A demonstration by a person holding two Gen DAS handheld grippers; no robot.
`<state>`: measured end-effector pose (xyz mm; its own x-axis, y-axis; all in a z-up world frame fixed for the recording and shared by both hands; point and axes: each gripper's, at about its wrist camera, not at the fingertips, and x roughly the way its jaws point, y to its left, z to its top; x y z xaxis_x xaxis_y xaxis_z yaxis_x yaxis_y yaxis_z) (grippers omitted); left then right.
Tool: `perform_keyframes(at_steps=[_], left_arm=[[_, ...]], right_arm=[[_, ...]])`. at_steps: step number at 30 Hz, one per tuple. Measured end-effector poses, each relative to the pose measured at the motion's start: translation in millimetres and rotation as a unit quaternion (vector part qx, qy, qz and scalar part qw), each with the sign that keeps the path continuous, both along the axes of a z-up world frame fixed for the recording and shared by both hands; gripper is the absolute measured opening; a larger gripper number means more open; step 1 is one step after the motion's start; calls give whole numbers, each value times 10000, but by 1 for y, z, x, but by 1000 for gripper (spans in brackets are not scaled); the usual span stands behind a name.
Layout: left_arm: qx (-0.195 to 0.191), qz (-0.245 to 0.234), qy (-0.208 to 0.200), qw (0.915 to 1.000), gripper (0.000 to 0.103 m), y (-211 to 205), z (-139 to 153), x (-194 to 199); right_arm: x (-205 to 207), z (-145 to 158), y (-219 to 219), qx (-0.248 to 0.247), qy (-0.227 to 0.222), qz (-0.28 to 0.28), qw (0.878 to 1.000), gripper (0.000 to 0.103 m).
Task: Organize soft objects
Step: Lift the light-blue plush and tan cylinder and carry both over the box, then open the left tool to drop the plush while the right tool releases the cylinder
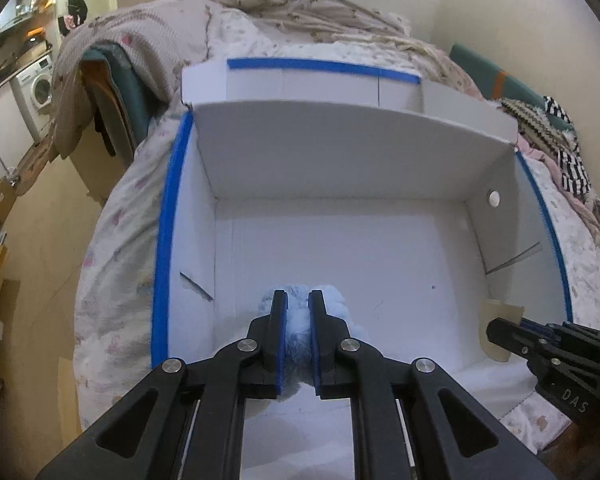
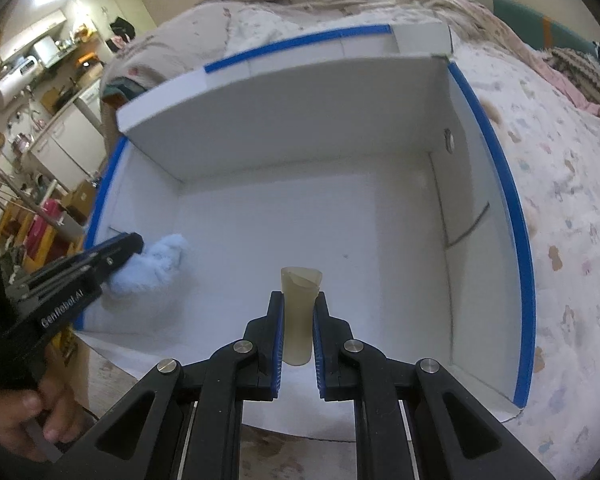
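Jaws of left gripper point(image 1: 298, 300) pinching blue plush point(image 1: 332, 300), right gripper point(image 2: 298, 300) pinching beige roll point(image 2: 300, 292), box point(image 2: 260, 220) below, hand point(image 2: 16, 420) at 8 o'clock only in right view.

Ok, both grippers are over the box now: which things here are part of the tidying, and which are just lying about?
In the job:
- fluffy blue item, clamped in the left gripper
- beige soft piece, clamped in the right gripper
- white box with blue-taped edges, receiving them

Lying about:
- floral duvet under the box
- striped clothing
- knitted blanket
- washing machine
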<state>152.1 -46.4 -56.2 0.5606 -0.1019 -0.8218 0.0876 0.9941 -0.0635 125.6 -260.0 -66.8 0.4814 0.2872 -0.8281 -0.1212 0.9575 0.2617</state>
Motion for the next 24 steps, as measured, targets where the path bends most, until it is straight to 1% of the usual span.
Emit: perform_keyframes(at_steps=[3,6,11,13,17,18,19,20,21,22,24], left_arm=[[96,15,103,9999,10,-1,-8,1],[52,50,188,9998,10,0,-13,2],[36,-3,202,9998,10,-2,-16,2],[52,-42,206,9998,16,-4,-17,2],[154,-87,133,9998,22,-7,-15,0],[203,-67,103,9997,30,-8,-15,0],[230,-31,77,9997,43,-7,-14,0],[248,39,24,9997,50,-6,-12,-1],[251,107,-31,9996,63,-5,-10,-1],[242,181,-114,9995,67,-3,-7,-2],[202,271,-231,9992,68,0,-2,-3]], right_arm=[[2,-4,-5,-59,93,-62,9999,15],[4,-2,-6,-173,18,-119,9998,14],[5,-1,-6,-140,-15,-116,9998,15],[6,-1,-6,-139,-15,-110,9998,15],[5,1,-8,-147,-71,-167,9997,15],[5,2,-8,-129,-88,-173,9997,15],[6,2,-8,-134,-102,-177,9997,15],[6,2,-8,-138,-120,-178,9997,15],[5,3,-7,-120,-127,-174,9997,16],[5,3,-7,-98,-131,-168,9997,19],[5,5,-7,-65,-172,-175,9997,23]])
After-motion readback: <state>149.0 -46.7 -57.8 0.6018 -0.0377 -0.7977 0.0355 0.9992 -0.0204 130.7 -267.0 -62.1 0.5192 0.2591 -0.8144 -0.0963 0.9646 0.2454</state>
